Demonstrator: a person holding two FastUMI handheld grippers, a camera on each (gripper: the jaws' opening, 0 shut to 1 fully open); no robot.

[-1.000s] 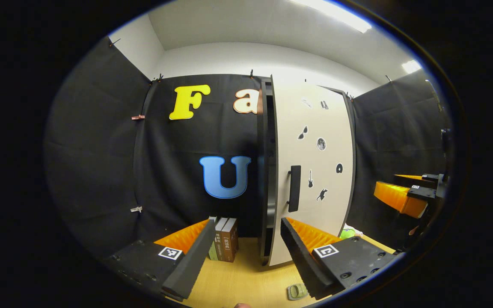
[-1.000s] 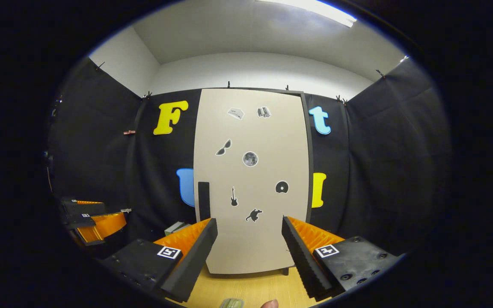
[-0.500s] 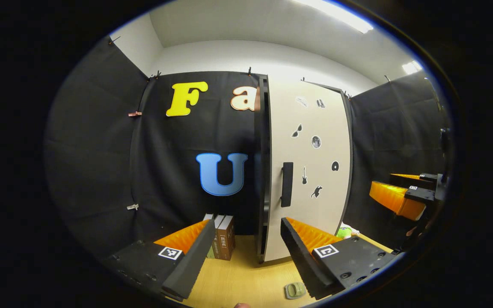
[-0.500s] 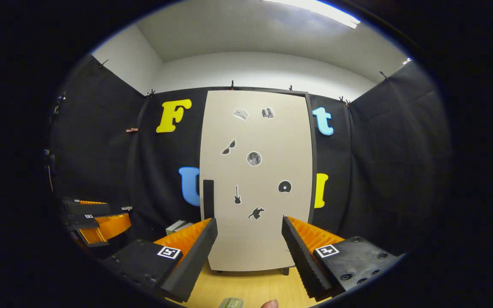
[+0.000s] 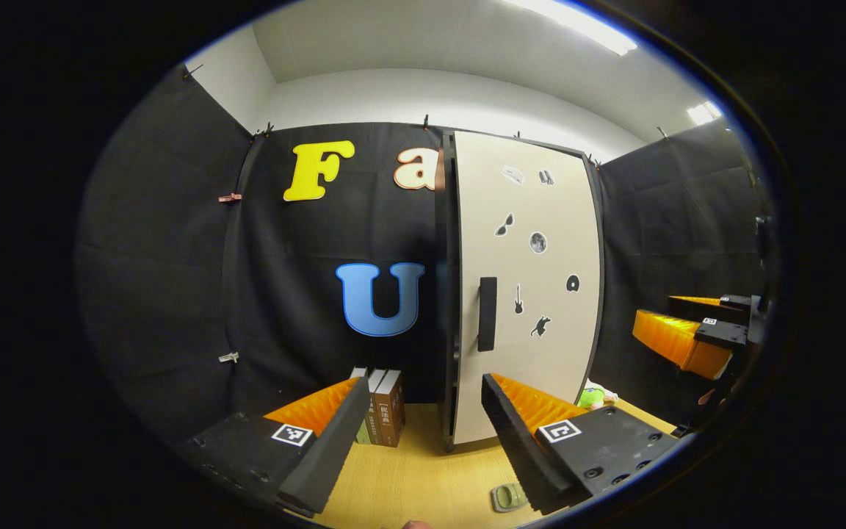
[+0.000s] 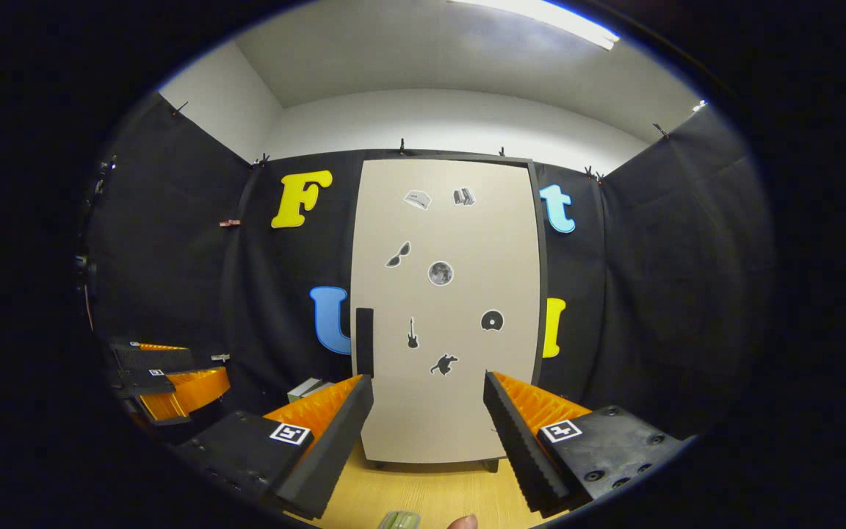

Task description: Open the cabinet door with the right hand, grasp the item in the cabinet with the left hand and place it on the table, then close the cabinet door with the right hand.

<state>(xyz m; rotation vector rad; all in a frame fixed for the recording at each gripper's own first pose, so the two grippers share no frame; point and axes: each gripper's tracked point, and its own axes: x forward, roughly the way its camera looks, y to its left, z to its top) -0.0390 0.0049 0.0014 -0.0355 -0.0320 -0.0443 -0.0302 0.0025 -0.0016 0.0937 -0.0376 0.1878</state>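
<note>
A tall cabinet stands on the wooden table (image 5: 408,485) with its beige, sticker-covered door (image 5: 526,294) lying flush against the dark frame. The black bar handle (image 5: 487,314) is on the door's left edge. In the right gripper view the door (image 6: 449,308) faces me squarely, its handle (image 6: 364,342) at the lower left. A small pale green object (image 5: 509,497) lies on the table near my left gripper (image 5: 423,397), which is open and empty. My right gripper (image 6: 427,389) is open too, a short way back from the door and touching nothing.
Three upright books (image 5: 382,408) stand left of the cabinet. Something green and white (image 5: 592,398) lies at the cabinet's right foot. The right gripper (image 5: 687,334) hangs at the far right of the left gripper view. The left gripper (image 6: 166,375) shows low left in the right gripper view.
The door has swung from ajar to flush with the cabinet frame. The right gripper has drawn back a little from the door. Both grippers stay open.
</note>
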